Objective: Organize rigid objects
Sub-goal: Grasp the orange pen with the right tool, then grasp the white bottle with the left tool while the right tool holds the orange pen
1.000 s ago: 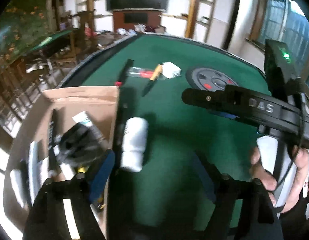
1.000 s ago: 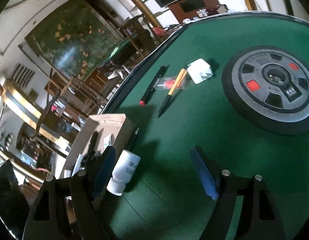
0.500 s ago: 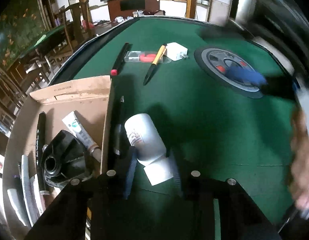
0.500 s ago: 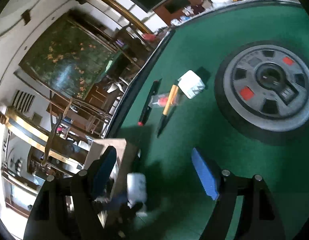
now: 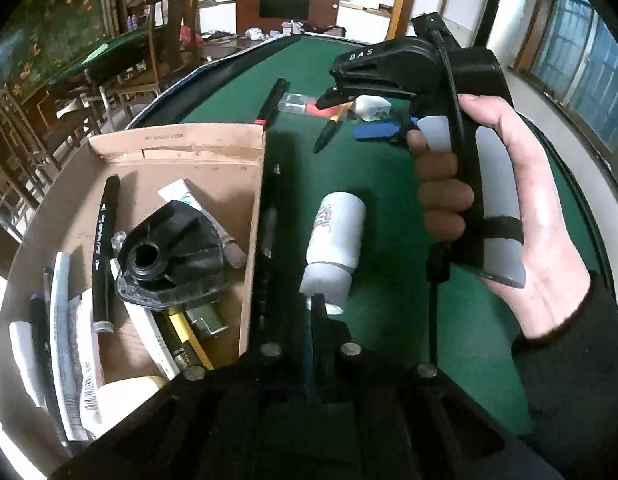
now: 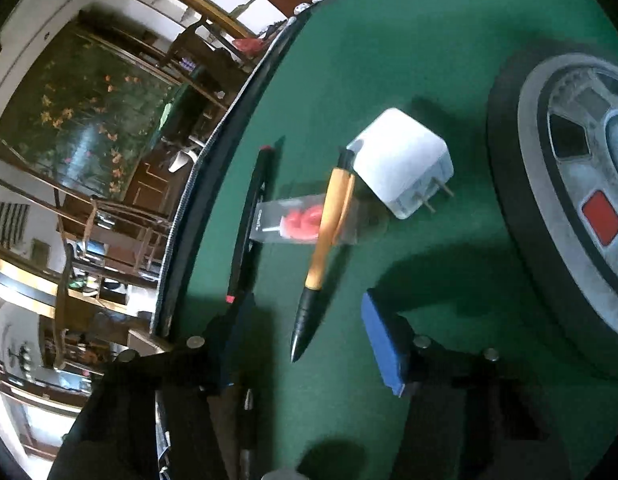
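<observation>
The left gripper (image 5: pixel 311 320) is pinched closed with nothing between its fingers, just short of the white bottle (image 5: pixel 335 240) lying beside the cardboard box (image 5: pixel 181 148) of sorted items. Farther out, the right gripper (image 6: pixel 309 344) spreads wide around the orange pen (image 6: pixel 323 248), likely next for the box; the charger (image 6: pixel 401 168) lies beyond.

Both wrist views look down along the green table (image 5: pixel 489 320), sharing the orange pen (image 6: pixel 329 232).
</observation>
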A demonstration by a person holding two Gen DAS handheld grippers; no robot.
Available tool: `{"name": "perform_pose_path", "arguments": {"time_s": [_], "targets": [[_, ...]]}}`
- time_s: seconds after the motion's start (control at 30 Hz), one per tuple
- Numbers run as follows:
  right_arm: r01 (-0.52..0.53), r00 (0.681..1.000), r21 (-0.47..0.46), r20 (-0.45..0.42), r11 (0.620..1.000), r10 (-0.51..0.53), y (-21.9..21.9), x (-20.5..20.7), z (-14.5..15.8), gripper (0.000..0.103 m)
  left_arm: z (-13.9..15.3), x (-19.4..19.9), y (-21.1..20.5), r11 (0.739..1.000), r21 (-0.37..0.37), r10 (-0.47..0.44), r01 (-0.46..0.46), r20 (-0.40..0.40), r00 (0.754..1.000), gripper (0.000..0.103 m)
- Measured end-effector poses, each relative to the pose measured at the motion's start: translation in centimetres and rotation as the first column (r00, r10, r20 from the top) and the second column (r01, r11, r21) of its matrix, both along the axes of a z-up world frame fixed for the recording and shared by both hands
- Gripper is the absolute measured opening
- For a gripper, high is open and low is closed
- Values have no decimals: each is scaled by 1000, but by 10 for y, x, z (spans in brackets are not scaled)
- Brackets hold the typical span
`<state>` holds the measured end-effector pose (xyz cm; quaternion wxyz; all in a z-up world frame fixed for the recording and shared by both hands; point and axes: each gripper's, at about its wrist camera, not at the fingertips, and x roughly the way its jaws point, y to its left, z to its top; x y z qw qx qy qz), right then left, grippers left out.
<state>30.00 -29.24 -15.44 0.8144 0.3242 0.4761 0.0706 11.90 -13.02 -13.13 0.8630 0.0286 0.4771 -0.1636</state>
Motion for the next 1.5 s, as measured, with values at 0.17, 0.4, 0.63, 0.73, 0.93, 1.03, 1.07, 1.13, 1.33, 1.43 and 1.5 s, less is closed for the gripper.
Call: {"name": "perform_pose_path", "arguments": {"time_s": [0.17,0.4,0.63,0.73,0.93,1.03,1.07,1.13,1.33,1.43,1.5], "targets": [[-29,999,31,-35,999,30,-1,-1,-11,13,8,-4,-7,999,-21,-43,44,7,999,54],[-24,1000,86,-15,996,25,-30,-29,-11,0,21,-8,-12,998,0,-61,61,59,996,67],[40,999,92,20,995,-42,-20,-21,1,67,20,-8,1,1000,-7,-25,26,66,997,69],[48,999,5,5,999,-49,-7,-9,4,51,20,-7,3,1000,2,-18,18,72,997,69],[10,999,-163,-40,987,-16,19,6,3,13,18,1,-3,1000,16,-17,16,67,998,69],[5,998,-122,-56,992,-12,13,-4,3,10,16,4,-8,999,26,-27,26,65,997,70],[-5,998,-101,-58,995,-1,8,-9,0,10,14,6,-12,999,32,-35,33,60,998,71],[-19,999,-73,-47,997,15,-6,-28,1,10,12,7,-20,997,63,-46,41,71,996,73],[-52,998,-43,-29,998,51,-36,-98,8,10,6,22,-41,993,97,-67,61,62,996,72],[-74,997,-20,-11,997,74,-38,-122,9,9,-5,35,-54,990,123,-73,70,19,997,51],[-83,996,-32,12,996,83,-39,-134,12,9,-11,39,-59,980,192,-59,52,28,998,39]]}}
